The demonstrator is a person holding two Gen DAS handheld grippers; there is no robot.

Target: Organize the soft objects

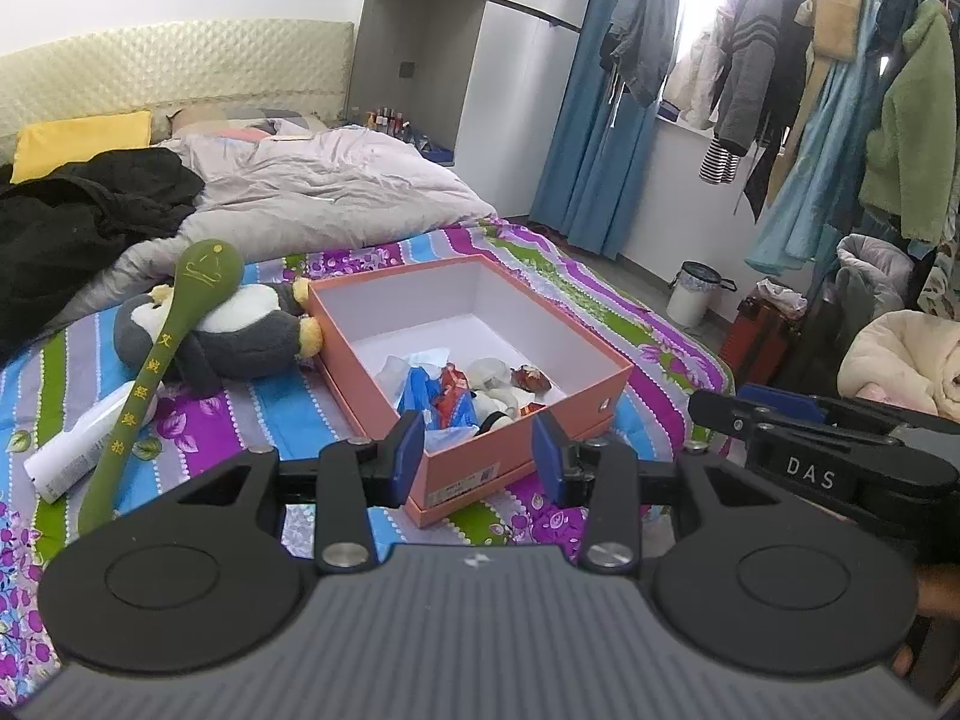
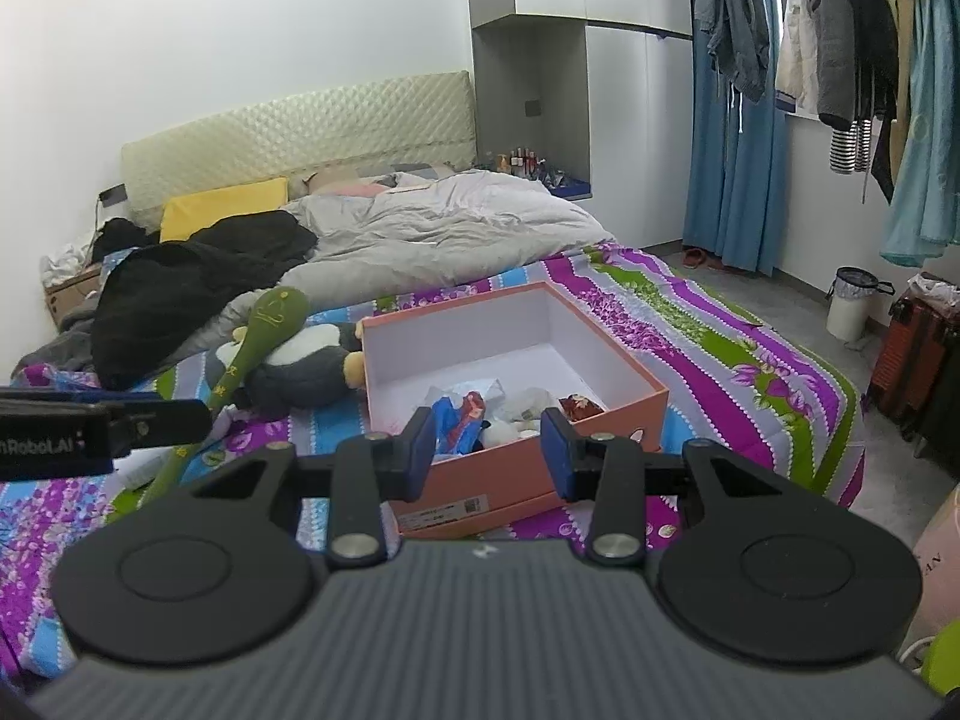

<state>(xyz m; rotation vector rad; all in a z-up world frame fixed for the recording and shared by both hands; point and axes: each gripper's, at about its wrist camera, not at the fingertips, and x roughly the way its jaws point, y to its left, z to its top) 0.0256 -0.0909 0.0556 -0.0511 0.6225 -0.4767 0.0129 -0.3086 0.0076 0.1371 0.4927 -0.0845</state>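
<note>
An open orange box point(image 1: 516, 456) sat on the bed point(image 1: 600, 312), its white inside holding a loose heap: a blue and red wrapper point(image 1: 441, 393), a small white plush point(image 1: 492, 381), and a reddish packet point(image 1: 531, 378). A printed label showed on the box's near wall, too small to read. Against its left wall lay a grey and white plush penguin point(image 1: 240, 330), with a long green massage stick point(image 1: 150, 372) bearing yellow Chinese characters across it. A white tube point(image 1: 78, 450) lay beside the stick. The sheet was striped and flowered in purple, blue and green.

The left tongs point(image 1: 480, 456) hung apart and empty over the box's near corner. The right tongs point(image 2: 489, 450) were likewise apart and empty, with "DAS" on their side.
</note>
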